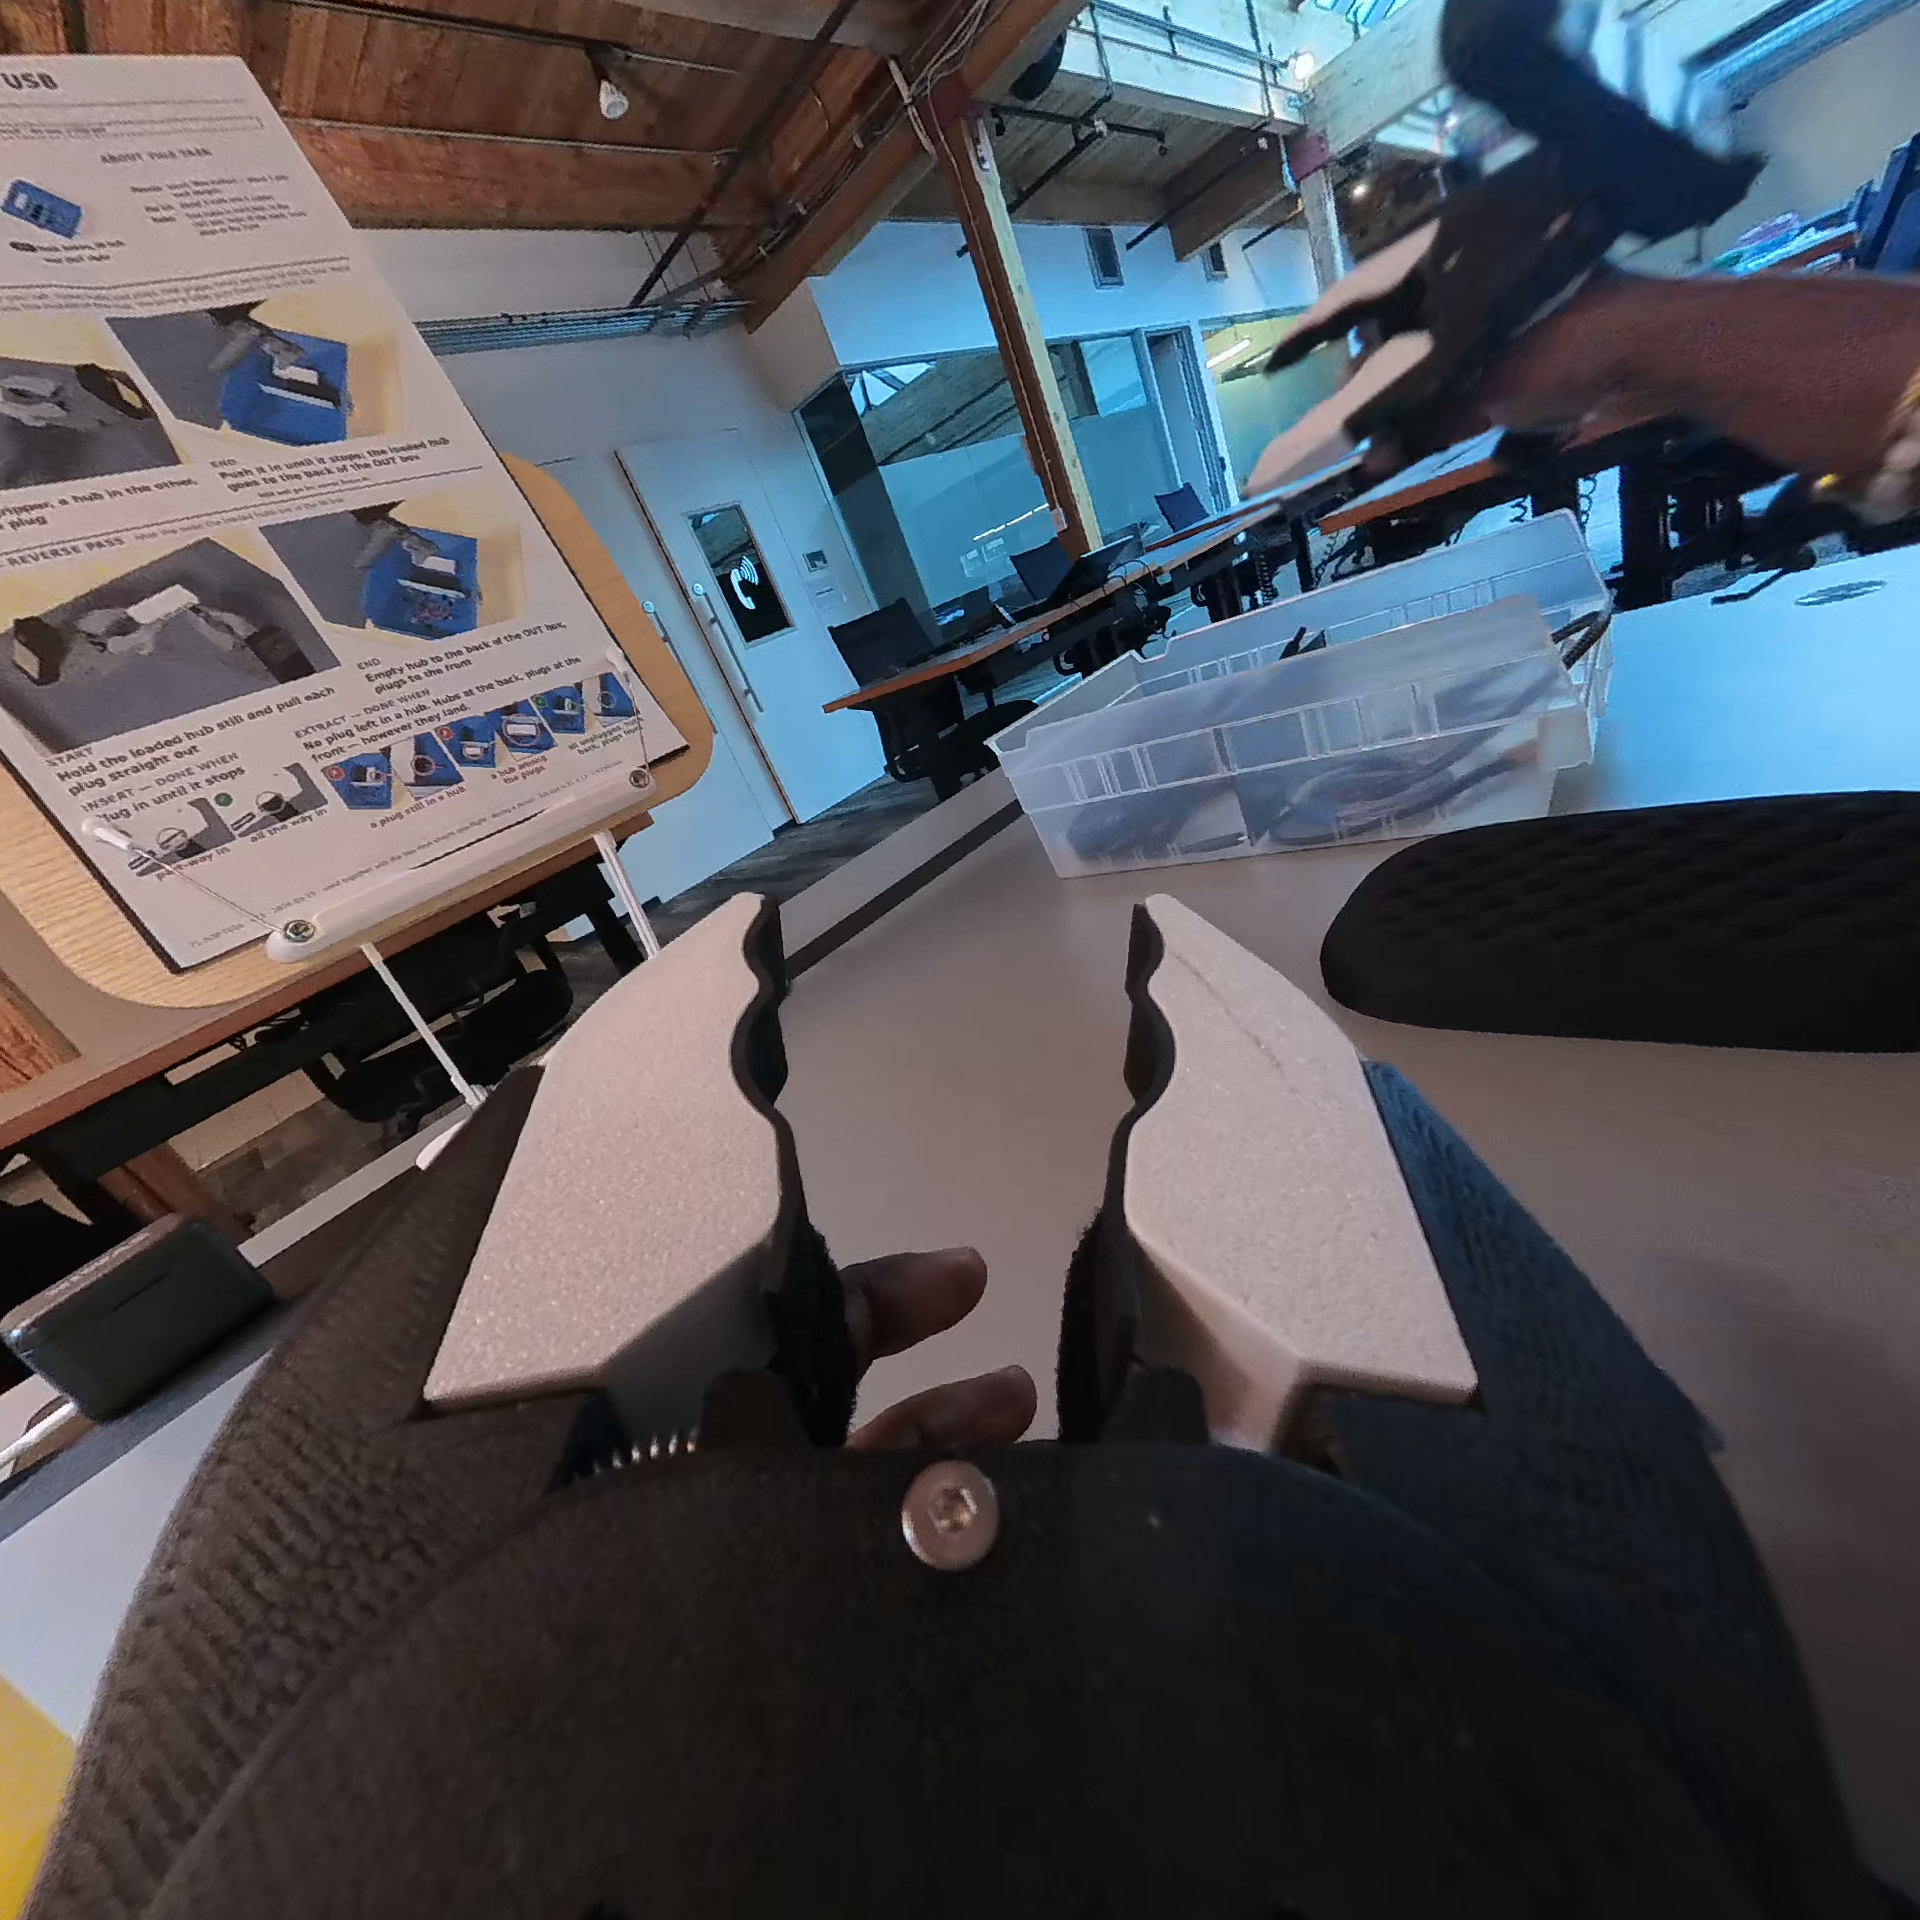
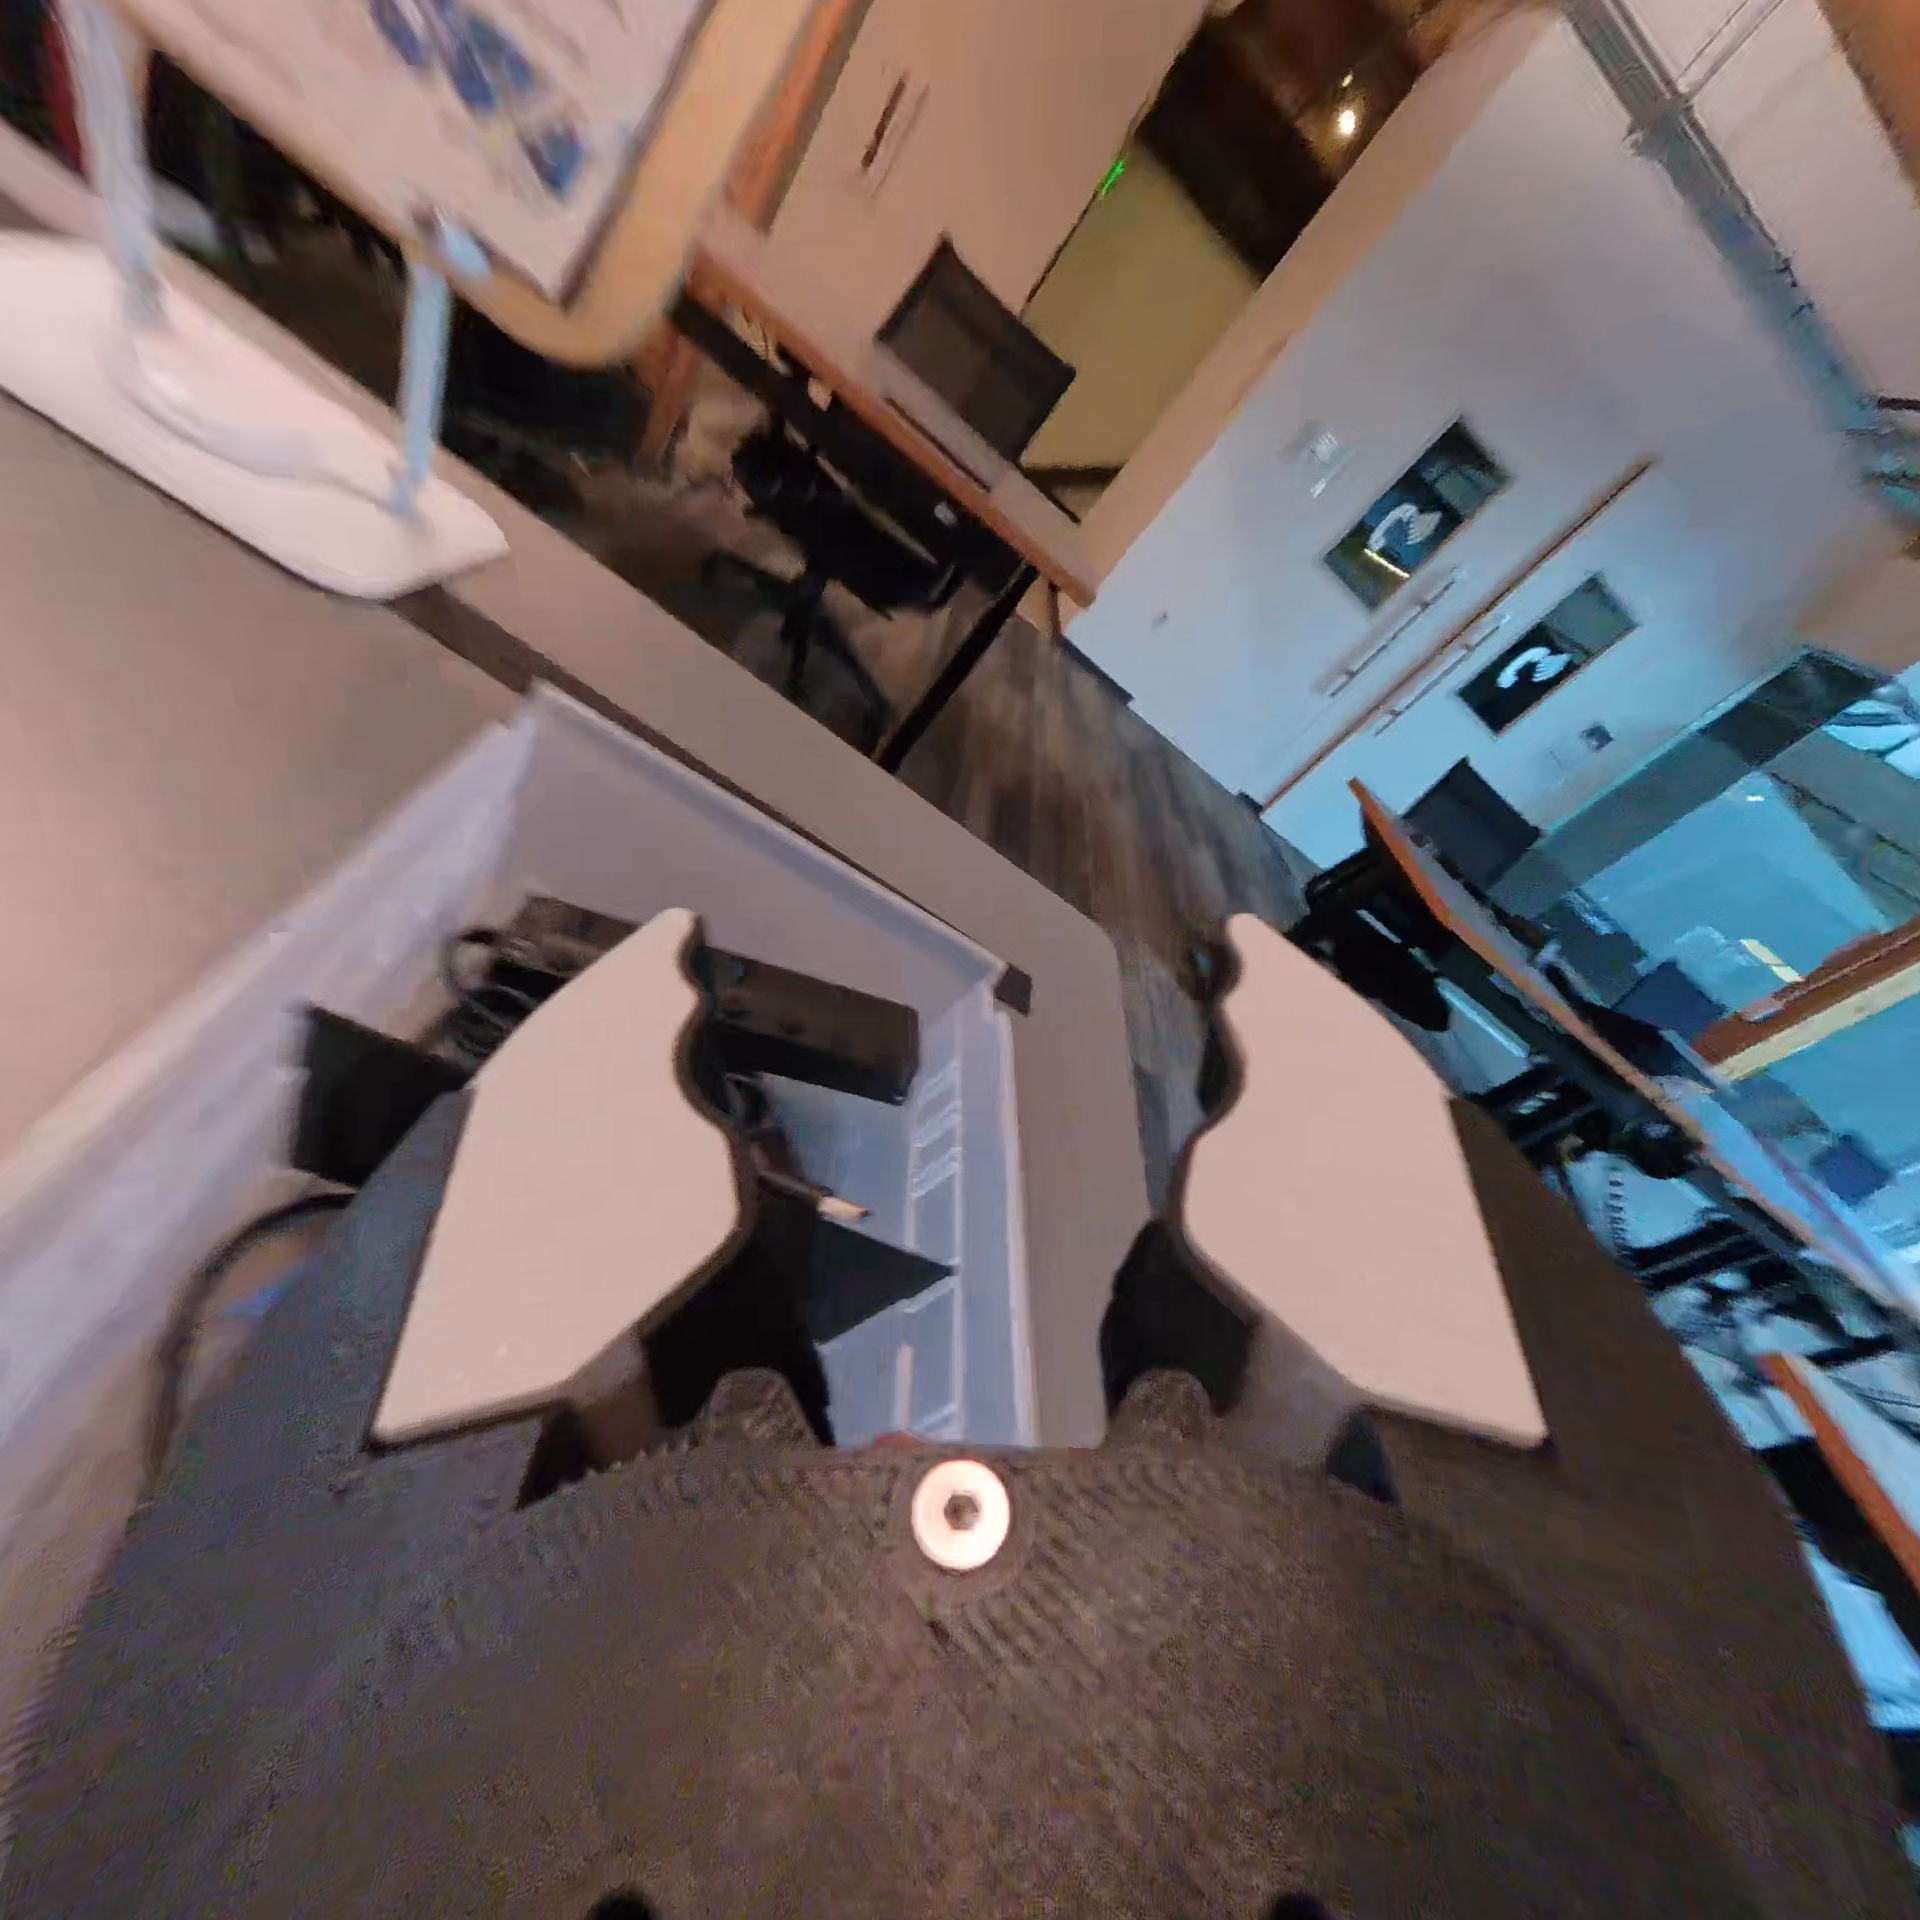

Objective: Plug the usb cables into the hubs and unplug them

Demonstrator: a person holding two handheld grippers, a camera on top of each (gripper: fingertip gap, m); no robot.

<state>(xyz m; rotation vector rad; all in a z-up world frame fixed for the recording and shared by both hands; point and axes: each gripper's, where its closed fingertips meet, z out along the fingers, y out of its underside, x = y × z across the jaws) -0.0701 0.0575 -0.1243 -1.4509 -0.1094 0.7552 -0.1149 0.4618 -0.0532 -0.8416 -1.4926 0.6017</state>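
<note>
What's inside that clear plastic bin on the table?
The clear bin holds a long black hub against its far wall and dark coiled cables. The right gripper, hovering open, covers the rest.

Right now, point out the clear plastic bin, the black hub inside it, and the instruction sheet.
clear plastic bin (image 1: 1288, 764): left wrist view, front wall.
black hub (image 2: 810, 1023): right wrist view, top face, inside the bin.
instruction sheet (image 1: 260, 499): left wrist view, middle of the page.
</note>
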